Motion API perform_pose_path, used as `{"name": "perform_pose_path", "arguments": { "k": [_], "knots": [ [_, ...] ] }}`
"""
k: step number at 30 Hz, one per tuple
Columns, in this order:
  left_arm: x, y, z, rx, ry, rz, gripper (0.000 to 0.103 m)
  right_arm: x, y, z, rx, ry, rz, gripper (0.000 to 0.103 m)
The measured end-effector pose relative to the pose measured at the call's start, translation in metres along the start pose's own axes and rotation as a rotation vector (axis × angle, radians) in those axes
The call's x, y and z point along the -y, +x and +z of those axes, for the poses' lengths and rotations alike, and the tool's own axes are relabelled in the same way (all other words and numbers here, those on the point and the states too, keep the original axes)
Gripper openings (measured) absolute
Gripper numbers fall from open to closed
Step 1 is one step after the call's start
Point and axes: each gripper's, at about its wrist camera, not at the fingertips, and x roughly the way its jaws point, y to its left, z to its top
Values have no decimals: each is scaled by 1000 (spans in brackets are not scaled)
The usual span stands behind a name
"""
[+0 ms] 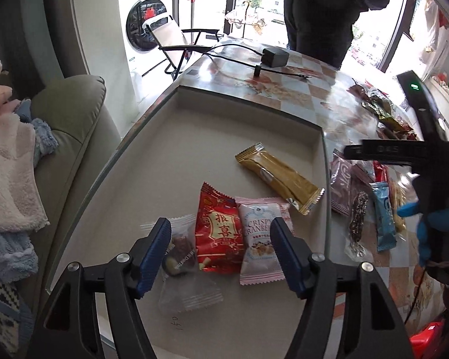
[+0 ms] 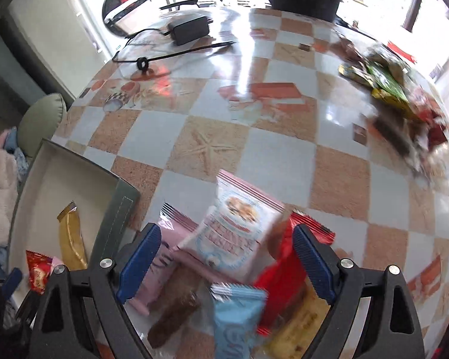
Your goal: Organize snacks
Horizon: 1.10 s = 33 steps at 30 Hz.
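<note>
**Both tongs apart over snack packets**

Left tongs (image 1: 221, 254), at the lower centre of the left wrist view, spread apart and gripping nothing, hanging above a row of packets inside the tray (image 1: 194, 137). Between the blue pads (image 1: 154, 257): a red packet (image 1: 218, 233) with gold characters, and touching it on the right a pink cranberry packet (image 1: 262, 245). Just left of the red one, a clear wrapper (image 1: 178, 254) with dark contents, partly behind the left pad. Higher up and right of centre, a gold bar (image 1: 280, 178) lying diagonally, apart from the other three. Beyond the tray's right wall, loose snacks on the checkered table (image 1: 284, 89): a mauve packet (image 1: 341, 185), a dark bar (image 1: 357, 221) and a light blue stick (image 1: 383, 218).

Right tongs (image 2: 226, 264), at the lower centre of the right wrist view, also spread wide and empty, poised over a heap of snacks (heavily blurred). In the heap: a pink-and-white packet (image 2: 233, 227) on top, a red wrapper (image 2: 284, 272) at right, a blue packet (image 2: 236, 320) and a brown bar (image 2: 176, 308) at the bottom. Same tray (image 2: 74, 170) at lower left, with the gold bar (image 2: 71, 239) inside. Farther pile of snacks (image 2: 389, 89) at the upper right edge of the table (image 2: 254, 149); a black adapter (image 2: 190, 30) with its cable at upper centre.
</note>
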Motion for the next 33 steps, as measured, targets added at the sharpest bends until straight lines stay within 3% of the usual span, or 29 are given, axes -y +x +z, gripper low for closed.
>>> {"name": "perform_pose_path", "arguments": {
  "k": [3, 6, 11, 17, 18, 23, 28, 32, 33],
  "knots": [
    [9, -5, -1, 2, 24, -5, 75, -17, 22, 2, -28, -62, -51, 91],
    [20, -9, -3, 3, 62, -11, 76, -8, 24, -2, 6, -54, -61, 94],
    [45, -12, -5, 9, 137, -27, 76, 37, 13, -24, 10, 6, -79, 94],
    [93, -12, -11, -4, 236, -98, 79, 102, -12, -74, 9, 64, -102, 95],
    [104, -10, -14, -12, 265, -112, 79, 108, -14, -82, 0, 70, -104, 102],
    [150, 4, -24, -42, 363, -125, 79, 142, -33, -122, 0, 117, -69, 103],
    [180, 25, -19, -4, 480, -84, 80, 175, -61, -147, 70, 226, 27, 103],
    [184, 54, -9, -71, 461, -81, 81, 179, -64, -154, 60, 241, 28, 103],
    [183, 57, -6, -78, 426, -115, 81, 178, -62, -154, 54, 254, 30, 103]
  ]
}}
